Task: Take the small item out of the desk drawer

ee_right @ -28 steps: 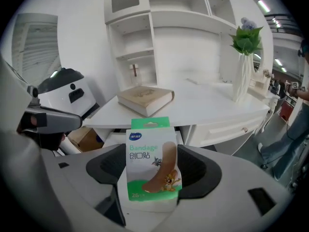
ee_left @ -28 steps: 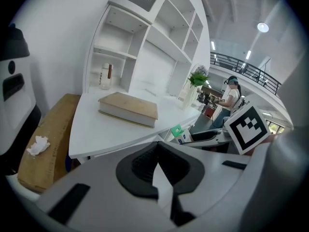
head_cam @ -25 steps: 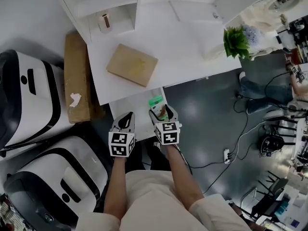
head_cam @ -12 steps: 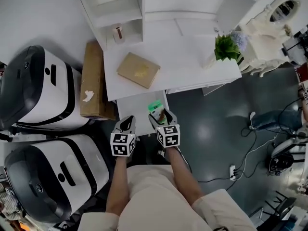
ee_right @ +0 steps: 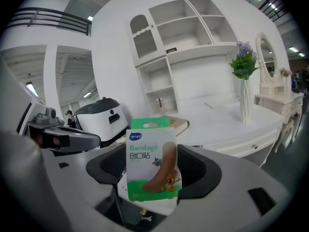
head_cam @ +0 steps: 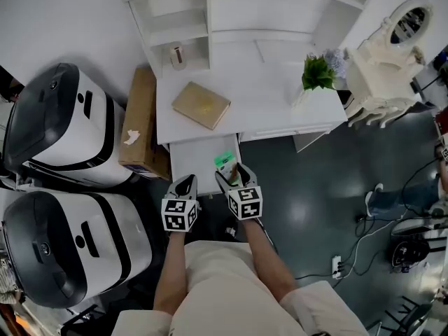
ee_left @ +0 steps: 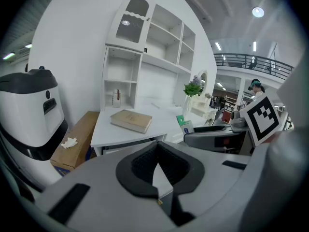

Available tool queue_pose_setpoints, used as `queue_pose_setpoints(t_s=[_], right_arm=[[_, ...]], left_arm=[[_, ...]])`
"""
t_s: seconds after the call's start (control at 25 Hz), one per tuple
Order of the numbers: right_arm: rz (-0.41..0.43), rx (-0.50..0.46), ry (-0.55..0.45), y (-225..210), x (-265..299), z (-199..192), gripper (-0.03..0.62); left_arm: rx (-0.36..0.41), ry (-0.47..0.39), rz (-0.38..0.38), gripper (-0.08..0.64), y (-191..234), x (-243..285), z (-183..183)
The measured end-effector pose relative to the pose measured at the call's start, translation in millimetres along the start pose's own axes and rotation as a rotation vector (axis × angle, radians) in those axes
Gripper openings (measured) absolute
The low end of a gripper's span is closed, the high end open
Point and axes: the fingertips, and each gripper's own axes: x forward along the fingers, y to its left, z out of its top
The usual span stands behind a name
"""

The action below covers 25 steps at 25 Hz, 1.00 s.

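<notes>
A small green and white bandage box point(ee_right: 152, 166) stands upright between the jaws of my right gripper point(ee_right: 154, 164), which is shut on it. In the head view the bandage box point(head_cam: 225, 162) hangs over the right front corner of the open white desk drawer point(head_cam: 197, 158), held by the right gripper point(head_cam: 234, 176). My left gripper point(head_cam: 184, 185) sits at the drawer's front left, level with the right one. In its own view the left gripper point(ee_left: 157, 170) has its pads together with nothing between them, and the bandage box point(ee_left: 185, 124) shows to the right.
On the white desk point(head_cam: 266, 96) lie a tan book point(head_cam: 201, 105) and a vase of greenery point(head_cam: 316, 74). A cardboard box point(head_cam: 140, 121) stands left of the desk, beside two large white and black machines point(head_cam: 63, 124). Cables point(head_cam: 350, 229) run over the dark floor at right.
The head view has drawn back and shifted, so the desk looks smaller and more of the shelves shows. Both grippers stay by the drawer's front, the right still holding the bandage box.
</notes>
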Motion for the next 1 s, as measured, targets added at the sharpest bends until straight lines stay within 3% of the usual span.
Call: queue_pose_setpoints(t_s=[0.36,1.0], right_arm=[[0.069,-0.088,-0.018,12,-24,-1,0.344],[0.091,-0.084,-0.012,14,-35,-15,0.342]], left_arm=[[-0.005,-0.047,0.026,0.017,-24,-23,-7],[-0.032,-0.049,0.054,0.017,-25,-40,-22]])
